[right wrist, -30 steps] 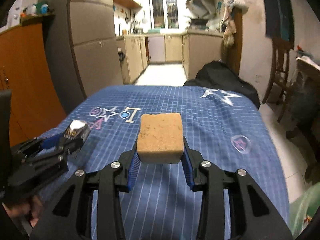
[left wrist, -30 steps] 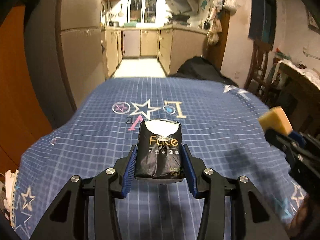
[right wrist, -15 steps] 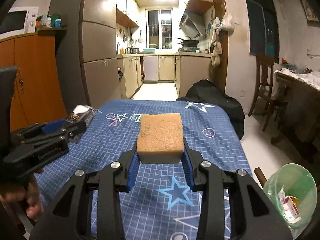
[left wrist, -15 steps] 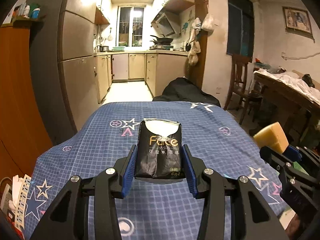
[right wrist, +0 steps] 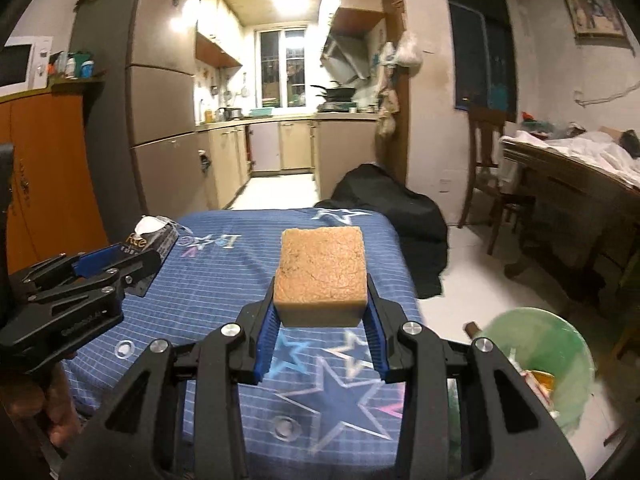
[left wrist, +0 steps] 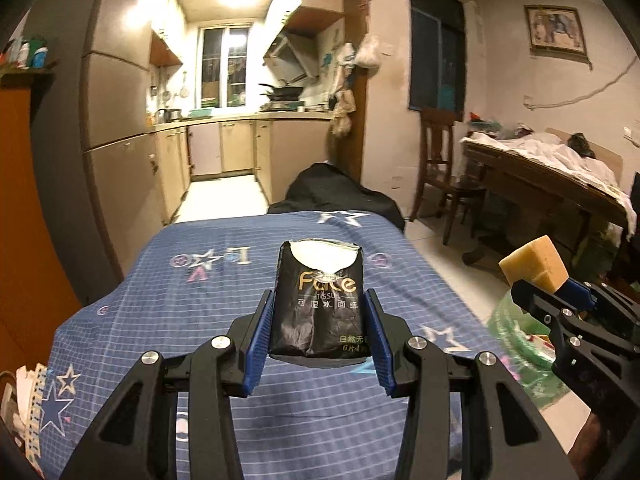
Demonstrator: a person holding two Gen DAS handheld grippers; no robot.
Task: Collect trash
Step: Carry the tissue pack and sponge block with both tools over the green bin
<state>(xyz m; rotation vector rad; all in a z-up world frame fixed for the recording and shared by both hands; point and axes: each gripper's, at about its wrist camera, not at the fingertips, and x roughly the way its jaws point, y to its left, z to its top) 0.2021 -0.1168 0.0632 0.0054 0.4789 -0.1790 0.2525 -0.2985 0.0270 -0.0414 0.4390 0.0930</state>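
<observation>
Both raised: crinkled tissue pack [left wrist: 318, 304], porous sponge [right wrist: 321, 276].

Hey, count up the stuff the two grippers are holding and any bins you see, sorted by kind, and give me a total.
Black tissue packs: 1, the tissue pack in the left gripper
Tan sponges: 1, the sponge in the right gripper
Green trash bins: 1, the bin beside the table
Total: 3

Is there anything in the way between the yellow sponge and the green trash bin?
Nothing visible blocks it. The right gripper holds the sponge above the blue tablecloth, and the green bin sits open on the floor, lower right, past the table edge. Only open air shows between them.
</observation>
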